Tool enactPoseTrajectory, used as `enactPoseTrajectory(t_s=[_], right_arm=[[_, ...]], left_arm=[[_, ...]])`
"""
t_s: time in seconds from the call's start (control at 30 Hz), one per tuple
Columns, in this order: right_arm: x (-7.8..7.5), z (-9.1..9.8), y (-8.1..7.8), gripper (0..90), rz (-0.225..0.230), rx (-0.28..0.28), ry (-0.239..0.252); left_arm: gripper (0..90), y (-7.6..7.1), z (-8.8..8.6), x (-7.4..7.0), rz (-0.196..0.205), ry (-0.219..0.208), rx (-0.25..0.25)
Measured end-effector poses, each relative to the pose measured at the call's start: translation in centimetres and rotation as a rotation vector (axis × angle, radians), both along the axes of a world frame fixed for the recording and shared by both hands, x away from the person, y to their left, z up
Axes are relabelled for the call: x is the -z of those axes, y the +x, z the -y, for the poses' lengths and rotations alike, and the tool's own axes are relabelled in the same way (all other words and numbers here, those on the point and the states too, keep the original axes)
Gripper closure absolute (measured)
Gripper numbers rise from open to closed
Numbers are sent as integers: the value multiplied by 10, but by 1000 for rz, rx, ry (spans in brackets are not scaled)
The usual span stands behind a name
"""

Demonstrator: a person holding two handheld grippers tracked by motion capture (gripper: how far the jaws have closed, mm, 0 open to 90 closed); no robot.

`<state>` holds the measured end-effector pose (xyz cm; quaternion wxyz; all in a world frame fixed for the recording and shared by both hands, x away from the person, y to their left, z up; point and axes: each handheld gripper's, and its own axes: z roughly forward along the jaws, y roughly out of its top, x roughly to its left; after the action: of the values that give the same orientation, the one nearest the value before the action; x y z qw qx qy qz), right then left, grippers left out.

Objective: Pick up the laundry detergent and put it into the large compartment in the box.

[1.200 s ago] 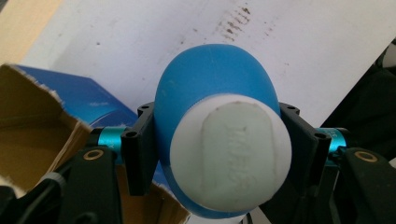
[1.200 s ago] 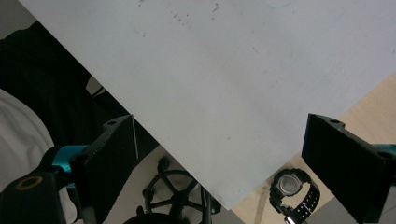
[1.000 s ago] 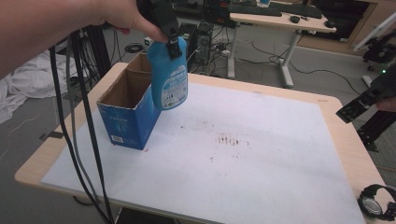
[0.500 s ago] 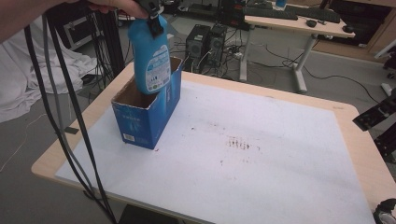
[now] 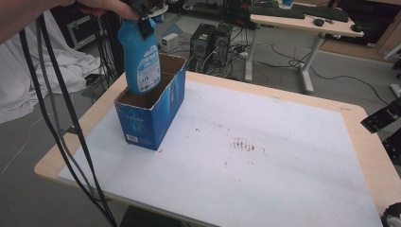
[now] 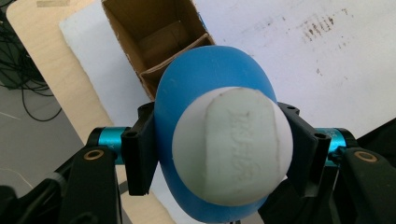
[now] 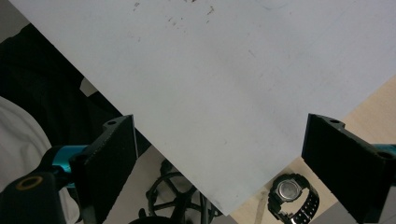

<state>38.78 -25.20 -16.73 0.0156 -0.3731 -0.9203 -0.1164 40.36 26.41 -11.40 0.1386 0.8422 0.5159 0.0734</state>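
The bench (image 5: pixel 359 142), a pale wooden top, spans most of the high view and carries a white mat (image 5: pixel 265 189) marked with small brown stains near the middle of the frame. At the centre left of that view an open blue cardboard box (image 5: pixel 151 113) stands upright on the mat, its brown inside showing; in the left gripper view the same box (image 6: pixel 154 37) sits at the upper centre, with a cardboard divider inside. A blue detergent bottle (image 5: pixel 139 59) hangs upright at the upper left of the high view, its lower end just above or at the near part of the box's opening; whether it touches the rim I cannot tell. In the left gripper view the bottle (image 6: pixel 219 144) is seen from above, white cap toward the camera. The left gripper (image 6: pixel 219 154) has its jaws clamped on the bottle's sides. The right gripper (image 7: pixel 219 163) has its jaws spread wide, with nothing between them, above the mat's edge. A black wristwatch (image 7: pixel 289 196) lies on the wood at the lower right of the right gripper view.
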Motion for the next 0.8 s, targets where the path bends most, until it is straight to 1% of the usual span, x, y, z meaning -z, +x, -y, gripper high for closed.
enactPoseTrajectory(t_s=[0.2,0.43,0.47,0.5,0.57,0.7,0.73,0.77,0.8], right_arm=[[0,0,0,97,-3,-3,0],[1,1,-1,97,-6,2,-3],[2,1,-2,97,-8,10,-3],[2,1,-1,97,-8,4,-2],[3,1,-2,97,-10,10,-4],[4,3,-2,97,-11,9,-4],[4,3,-2,97,-11,9,-4],[4,3,-2,97,-12,10,-5],[4,3,-2,97,-13,13,-4]], left_arm=[[373,2,3,13,-3,4,26],[373,8,5,33,-20,26,76],[373,9,5,37,-21,31,86],[373,10,6,40,-26,39,98],[373,11,7,47,-33,49,111],[373,13,7,59,-44,53,119],[373,13,7,59,-44,53,119],[373,14,7,65,-49,60,130],[373,14,7,68,-49,59,134]])
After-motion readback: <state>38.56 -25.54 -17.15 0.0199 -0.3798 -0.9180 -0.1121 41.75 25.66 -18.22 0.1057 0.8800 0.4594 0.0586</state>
